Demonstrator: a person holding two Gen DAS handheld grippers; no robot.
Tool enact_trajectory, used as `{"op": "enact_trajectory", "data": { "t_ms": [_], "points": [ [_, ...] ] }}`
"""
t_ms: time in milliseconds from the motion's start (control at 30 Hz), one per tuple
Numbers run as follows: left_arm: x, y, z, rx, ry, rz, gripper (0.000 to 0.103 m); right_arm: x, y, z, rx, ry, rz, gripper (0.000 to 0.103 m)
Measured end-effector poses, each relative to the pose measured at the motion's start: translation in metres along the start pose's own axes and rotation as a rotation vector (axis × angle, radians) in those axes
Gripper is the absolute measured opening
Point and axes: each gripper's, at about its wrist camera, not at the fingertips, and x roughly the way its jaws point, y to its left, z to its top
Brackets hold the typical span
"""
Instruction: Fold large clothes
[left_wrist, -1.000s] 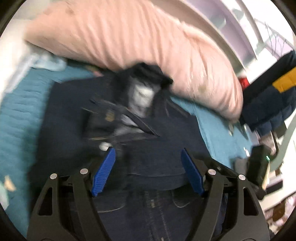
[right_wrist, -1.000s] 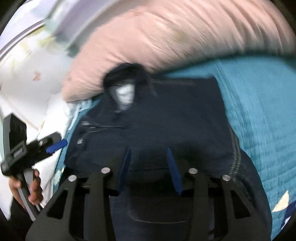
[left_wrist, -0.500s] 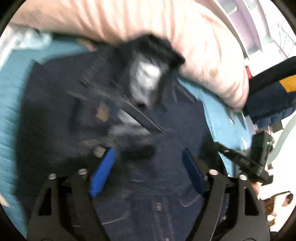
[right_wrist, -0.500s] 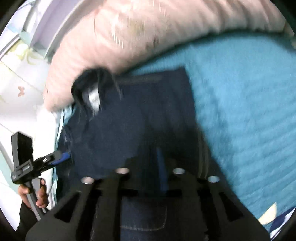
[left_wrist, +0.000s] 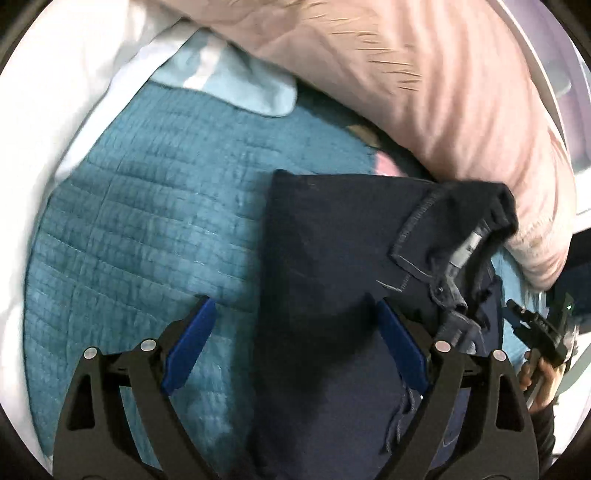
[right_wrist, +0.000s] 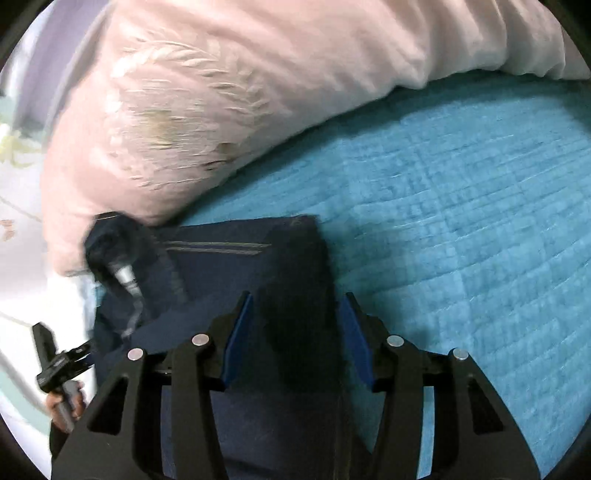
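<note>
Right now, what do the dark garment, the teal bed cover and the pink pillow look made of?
Dark garment: looks like navy denim, matte, with pale topstitched seams; probably jeans.
Teal bed cover: soft quilted fabric with stitched grid lines, slightly plush; fibre unclear.
Pink pillow: smooth woven cloth, faint sheen, feather-like pattern, possibly cotton or a blend.

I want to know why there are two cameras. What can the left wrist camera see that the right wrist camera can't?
Only the left wrist view shows a pale blue cloth tucked by the white bedding. Only the right wrist view shows a white flowered surface at its left edge. Both show the dark folded jeans, the pink pillow, the teal quilt, and the other gripper off to the side.
</note>
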Motion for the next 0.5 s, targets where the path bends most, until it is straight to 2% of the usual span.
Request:
{"op": "enact_trajectory", "data": {
  "t_ms": [100,233,367,500],
  "points": [
    [0.007,0.0,0.008,0.01,0.018,-0.007,0.089,0.009,0.0,0.006,-0.015,0.017,-0.021,0.047],
    [0.014,-0.009,0.015,0.073,0.034,0.028,0.089,0.021,0.004,0.01,-0.031,0.019,-0.023,0.053],
    [0.023,-0.022,0.021,0.118,0.034,0.068,0.089,0.026,0.019,0.01,-0.069,0.029,0.008,0.056],
    [0.032,-0.028,0.027,0.134,0.034,0.099,0.09,0.035,0.018,0.013,-0.078,0.039,-0.001,0.056]
  ]
}}
